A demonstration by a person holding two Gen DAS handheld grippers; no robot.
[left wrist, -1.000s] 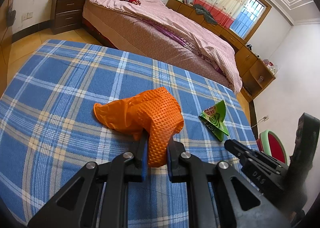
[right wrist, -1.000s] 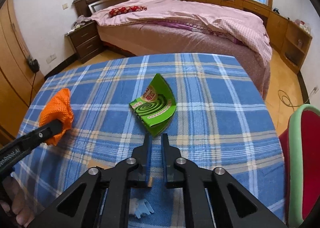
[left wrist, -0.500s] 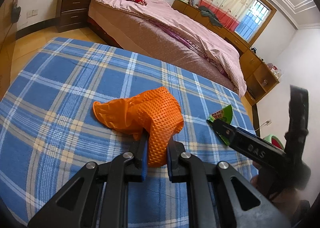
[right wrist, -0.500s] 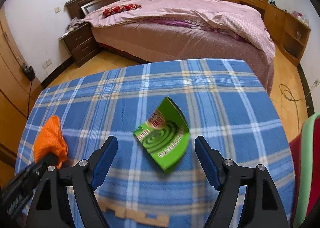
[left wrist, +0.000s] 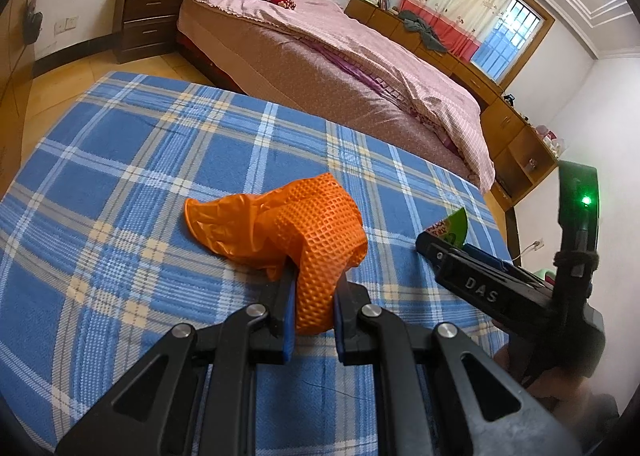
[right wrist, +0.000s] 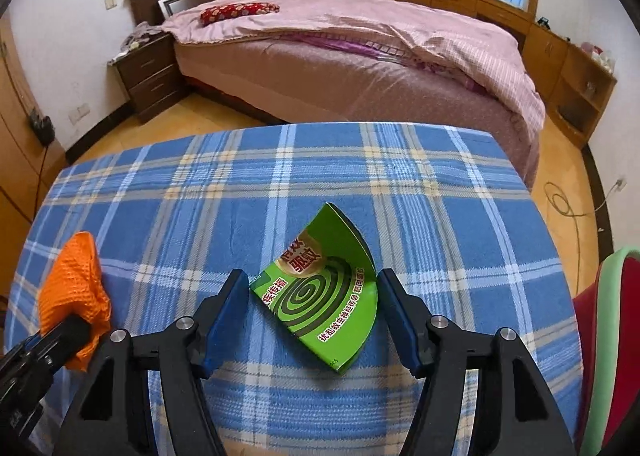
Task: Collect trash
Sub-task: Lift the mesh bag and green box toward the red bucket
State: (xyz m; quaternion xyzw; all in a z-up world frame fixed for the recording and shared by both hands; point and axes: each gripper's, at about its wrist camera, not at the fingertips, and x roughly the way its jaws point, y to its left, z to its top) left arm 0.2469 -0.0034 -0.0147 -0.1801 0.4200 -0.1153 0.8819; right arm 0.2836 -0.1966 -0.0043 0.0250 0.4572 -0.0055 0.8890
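Observation:
My left gripper is shut on a crumpled orange textured glove that rests on the blue plaid tablecloth. The glove also shows in the right wrist view, with the left gripper's tip on it. A torn green mosquito-coil box piece lies flat on the cloth. My right gripper is open, one finger on each side of the green piece. In the left wrist view the right gripper hides most of the green piece.
A bed with pink bedding stands beyond the table. A dark nightstand is at its left. A red chair with a green rim stands by the table's right edge. A cable lies on the floor.
My right gripper opened from shut and moved forward over the green piece, which now lies between its fingers. My left gripper still holds the orange glove in about the same place.

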